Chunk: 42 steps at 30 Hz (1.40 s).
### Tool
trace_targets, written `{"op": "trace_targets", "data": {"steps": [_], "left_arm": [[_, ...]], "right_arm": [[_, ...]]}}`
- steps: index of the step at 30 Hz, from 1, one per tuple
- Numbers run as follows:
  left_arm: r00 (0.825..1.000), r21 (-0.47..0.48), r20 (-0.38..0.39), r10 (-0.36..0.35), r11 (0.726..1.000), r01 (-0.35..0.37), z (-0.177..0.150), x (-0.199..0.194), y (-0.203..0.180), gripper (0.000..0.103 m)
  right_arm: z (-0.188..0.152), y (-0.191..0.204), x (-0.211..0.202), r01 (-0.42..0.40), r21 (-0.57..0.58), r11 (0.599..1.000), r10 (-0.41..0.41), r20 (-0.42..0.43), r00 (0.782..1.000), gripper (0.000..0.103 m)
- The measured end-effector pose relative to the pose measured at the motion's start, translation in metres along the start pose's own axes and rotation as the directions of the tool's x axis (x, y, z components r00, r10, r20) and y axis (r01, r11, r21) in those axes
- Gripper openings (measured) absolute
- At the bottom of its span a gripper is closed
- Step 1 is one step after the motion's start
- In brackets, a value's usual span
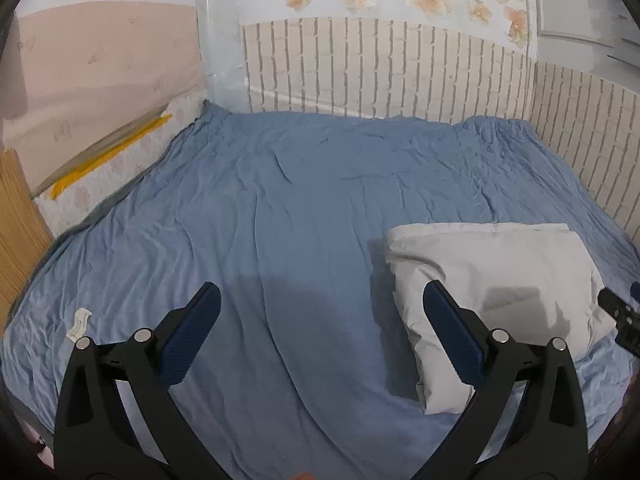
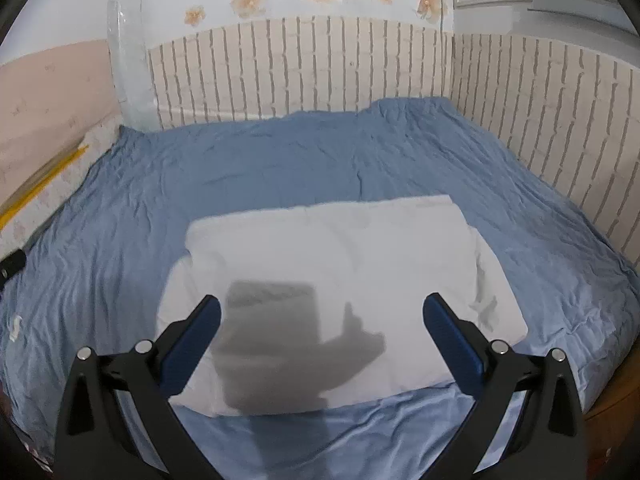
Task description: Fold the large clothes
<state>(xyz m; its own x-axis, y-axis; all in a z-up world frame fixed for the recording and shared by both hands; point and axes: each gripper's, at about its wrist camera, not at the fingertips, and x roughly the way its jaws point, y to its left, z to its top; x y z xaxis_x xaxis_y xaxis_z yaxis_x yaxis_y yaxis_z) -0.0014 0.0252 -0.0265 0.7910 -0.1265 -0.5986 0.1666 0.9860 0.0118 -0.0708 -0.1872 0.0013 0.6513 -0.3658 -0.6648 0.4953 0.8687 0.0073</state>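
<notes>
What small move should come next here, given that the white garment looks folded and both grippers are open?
Probably draw both grippers back and leave it. The white garment lies as a compact folded rectangle on the blue sheet; the right gripper and the left gripper hover open, gripping nothing. Whether another fold is wanted, I cannot tell.

- The left gripper (image 1: 322,294) hangs in the air with its two blue-padded fingers (image 1: 192,336) spread wide, nothing between them.
- The right gripper (image 2: 322,306) hovers likewise, fingers (image 2: 454,344) splayed apart, gripping nothing.
</notes>
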Motion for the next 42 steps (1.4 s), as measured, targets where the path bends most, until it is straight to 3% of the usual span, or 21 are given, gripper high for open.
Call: {"op": "trace_targets", "data": {"steps": [5,20,42], "left_arm": [[1.0,0.001,0.005,-0.026,1.0,0.026,0.005,-0.016,-0.002,0.1],[0.999,0.056,0.034,0.014,0.998,-0.016,0.011,-0.027,-0.021,0.1],[0.999,0.059,0.031,0.017,0.998,-0.019,0.013,-0.03,-0.016,0.1]], "right_arm": [[0.012,0.008,-0.014,0.014,0.0,1.0,-0.014,0.023,1.0,0.101],[0.019,0.016,-0.029,0.004,-0.034,0.999,-0.001,0.07,0.998,0.101],[0.015,0.016,-0.024,-0.002,-0.051,0.999,0.005,0.059,0.998,0.101]]}}
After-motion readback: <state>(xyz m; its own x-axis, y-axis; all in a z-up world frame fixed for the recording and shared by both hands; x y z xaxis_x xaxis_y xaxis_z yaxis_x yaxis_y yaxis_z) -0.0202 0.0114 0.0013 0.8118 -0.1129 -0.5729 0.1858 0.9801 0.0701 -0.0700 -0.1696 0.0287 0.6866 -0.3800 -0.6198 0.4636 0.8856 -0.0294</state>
